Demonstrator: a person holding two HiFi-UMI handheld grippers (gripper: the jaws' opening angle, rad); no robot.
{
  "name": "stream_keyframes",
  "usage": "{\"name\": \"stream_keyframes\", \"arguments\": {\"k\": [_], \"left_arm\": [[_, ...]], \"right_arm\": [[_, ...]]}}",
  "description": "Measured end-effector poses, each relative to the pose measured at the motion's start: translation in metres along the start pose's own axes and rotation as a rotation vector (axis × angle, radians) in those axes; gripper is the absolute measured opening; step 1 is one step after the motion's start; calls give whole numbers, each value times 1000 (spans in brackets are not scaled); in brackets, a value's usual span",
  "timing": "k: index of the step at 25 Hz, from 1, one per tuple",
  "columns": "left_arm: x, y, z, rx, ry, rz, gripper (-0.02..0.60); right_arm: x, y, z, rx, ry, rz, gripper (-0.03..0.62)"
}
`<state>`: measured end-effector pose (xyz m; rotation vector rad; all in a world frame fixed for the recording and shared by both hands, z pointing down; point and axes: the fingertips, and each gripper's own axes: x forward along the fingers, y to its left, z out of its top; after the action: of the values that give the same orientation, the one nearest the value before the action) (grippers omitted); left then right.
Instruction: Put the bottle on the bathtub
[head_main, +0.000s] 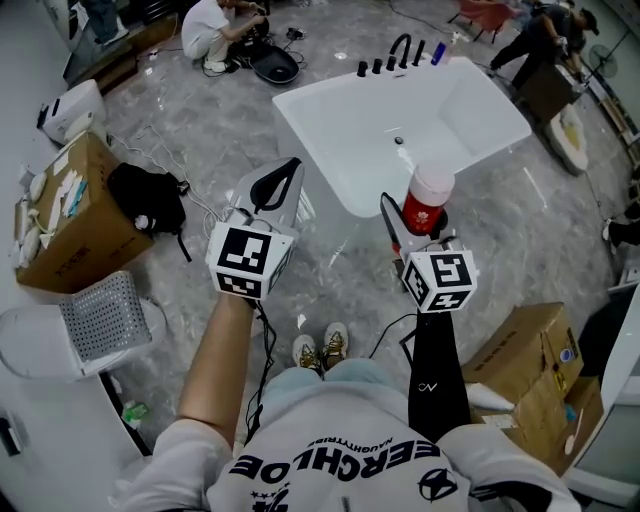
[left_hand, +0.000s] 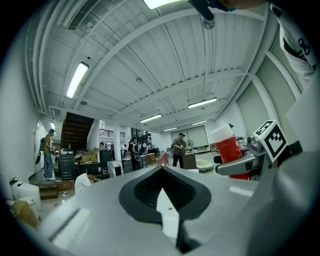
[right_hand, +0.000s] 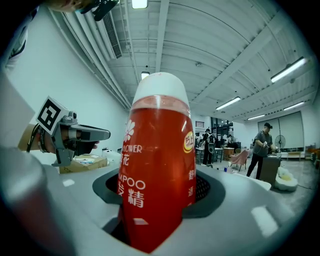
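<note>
Bathtub (head_main: 320, 150) (white, dark taps (head_main: 400, 52) at its far rim). Cardboard box (head_main: 95, 235) at left holds pale items. Red bottle (head_main: 428, 200), white-capped and upright, is clamped between the jaws of the right hand-held gripper (head_main: 418, 222), before the tub's near corner. Left hand-held gripper (head_main: 285, 175): jaws together, nothing between them.
</note>
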<state>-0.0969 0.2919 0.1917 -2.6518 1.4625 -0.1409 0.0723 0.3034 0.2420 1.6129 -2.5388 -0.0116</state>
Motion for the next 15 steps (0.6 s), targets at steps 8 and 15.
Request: {"name": "stream_keyframes", "arguments": {"k": [8, 15], "left_arm": [[29, 1, -1, 21, 8, 14, 0], [71, -4, -2, 16, 3, 34, 0]], "right_arm": [[22, -21, -5, 23, -16, 36, 316], [52, -51, -1, 40, -58, 115, 311]]}}
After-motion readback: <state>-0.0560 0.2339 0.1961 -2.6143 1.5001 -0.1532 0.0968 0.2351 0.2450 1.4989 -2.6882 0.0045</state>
